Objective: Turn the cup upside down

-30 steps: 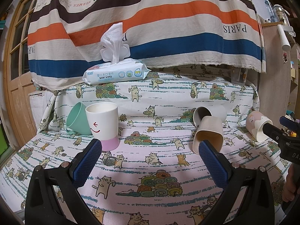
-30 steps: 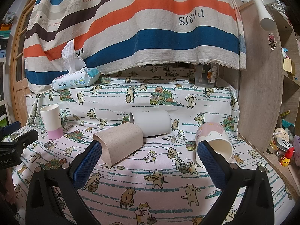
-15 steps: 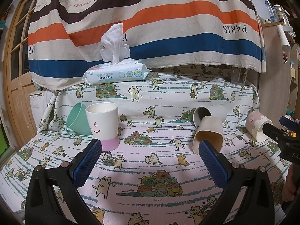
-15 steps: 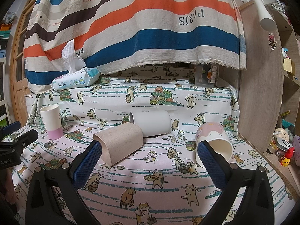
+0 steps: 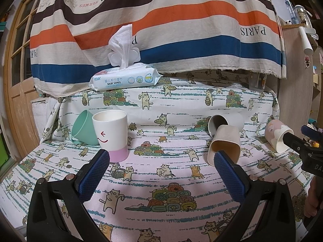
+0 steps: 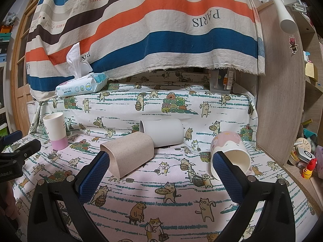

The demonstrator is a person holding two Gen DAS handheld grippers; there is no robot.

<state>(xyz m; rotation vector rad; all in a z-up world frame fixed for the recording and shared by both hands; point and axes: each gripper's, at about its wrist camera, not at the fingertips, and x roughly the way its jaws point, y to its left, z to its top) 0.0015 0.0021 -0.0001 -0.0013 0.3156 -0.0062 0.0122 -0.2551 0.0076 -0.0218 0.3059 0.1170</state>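
The white cup with a pink base (image 5: 110,135) stands upright on the cat-print cloth (image 5: 161,181), touching a tipped mint cup (image 5: 83,129). The left gripper (image 5: 161,173) hovers low and level before it, jaws wide apart, holding nothing. The right gripper (image 6: 161,171) likewise gapes empty, facing a beige cup (image 6: 129,155) on its side.

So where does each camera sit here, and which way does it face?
Left wrist: on the open left gripper, low over the cat-print cloth, facing the smiley cup; the right gripper shows at the right edge.
Right wrist: on the open right gripper, facing the beige cup and pink cup; the left gripper shows at the left edge.
Shared: the cups and the baby wipes.
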